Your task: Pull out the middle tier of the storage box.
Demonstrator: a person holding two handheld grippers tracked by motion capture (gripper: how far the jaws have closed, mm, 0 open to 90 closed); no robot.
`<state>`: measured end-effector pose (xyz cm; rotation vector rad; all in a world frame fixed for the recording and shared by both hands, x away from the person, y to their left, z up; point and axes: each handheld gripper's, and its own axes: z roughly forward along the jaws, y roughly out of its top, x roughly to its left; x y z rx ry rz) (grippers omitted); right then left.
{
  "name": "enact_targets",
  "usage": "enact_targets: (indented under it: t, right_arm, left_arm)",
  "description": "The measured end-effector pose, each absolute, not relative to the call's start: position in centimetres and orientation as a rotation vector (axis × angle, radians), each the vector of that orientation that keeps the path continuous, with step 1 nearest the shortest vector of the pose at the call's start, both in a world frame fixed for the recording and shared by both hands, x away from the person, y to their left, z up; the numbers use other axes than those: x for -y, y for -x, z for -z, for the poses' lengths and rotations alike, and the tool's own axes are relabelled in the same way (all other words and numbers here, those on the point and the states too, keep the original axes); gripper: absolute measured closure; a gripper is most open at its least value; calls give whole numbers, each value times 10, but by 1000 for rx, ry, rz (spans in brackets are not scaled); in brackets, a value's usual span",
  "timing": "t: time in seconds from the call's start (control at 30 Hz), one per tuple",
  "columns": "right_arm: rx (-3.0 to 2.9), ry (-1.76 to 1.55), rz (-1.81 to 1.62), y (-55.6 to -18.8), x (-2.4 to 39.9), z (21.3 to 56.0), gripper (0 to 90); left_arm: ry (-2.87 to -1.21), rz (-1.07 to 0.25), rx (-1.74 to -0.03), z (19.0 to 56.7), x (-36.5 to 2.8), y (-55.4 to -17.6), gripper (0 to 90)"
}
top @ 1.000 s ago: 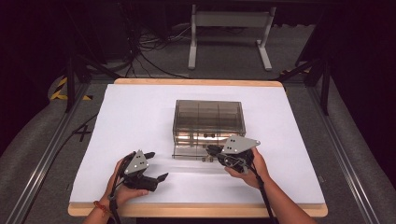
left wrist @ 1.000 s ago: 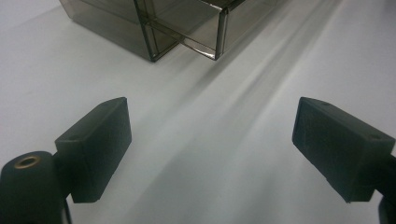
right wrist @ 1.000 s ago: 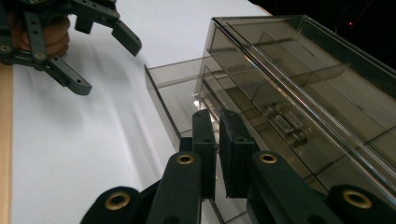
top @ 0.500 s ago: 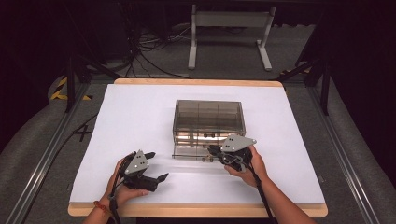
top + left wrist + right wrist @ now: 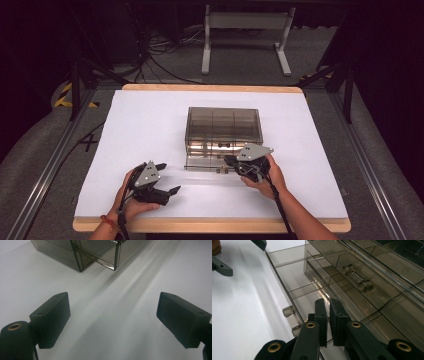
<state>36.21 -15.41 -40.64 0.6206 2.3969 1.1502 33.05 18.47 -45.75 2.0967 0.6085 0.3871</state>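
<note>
The table [image 5: 150, 115], under its white cover, carried a smoky clear plastic drawer box [image 5: 223, 125] near its middle, with the long side running left to right across the high view and its front facing the person. The bottom drawer [image 5: 210, 161] stood pulled out toward the near edge, its length parallel to the box and its bar handle [image 5: 292, 321] on the near rim; a second drawer above it, with its own clear handle [image 5: 357, 277], looked closed.

The step in hand seemed to be working that bottom drawer. The right gripper [image 5: 231, 161] sat at the drawer's right front, jaws pressed nearly together, apparently over the front wall just beside the handle (whether they truly pinched the wall or the handle I could not tell from the right gripper view). The left gripper [image 5: 167, 177] rested near the table's front edge, well apart from the box, jaws spread wide with nothing between them.

The next move likely called for a straight pull or push along the drawer's sliding line, square to its long side, while the light box might want steadying by the idle left gripper.
</note>
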Motion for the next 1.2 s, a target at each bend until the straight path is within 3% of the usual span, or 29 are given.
enact_targets:
  t: [1.2]
  right_arm:
    - [-2391,-622,-1137,-363,154,408,806]
  left_arm:
    - [-2091,-386,-603,457,-185,-330,124]
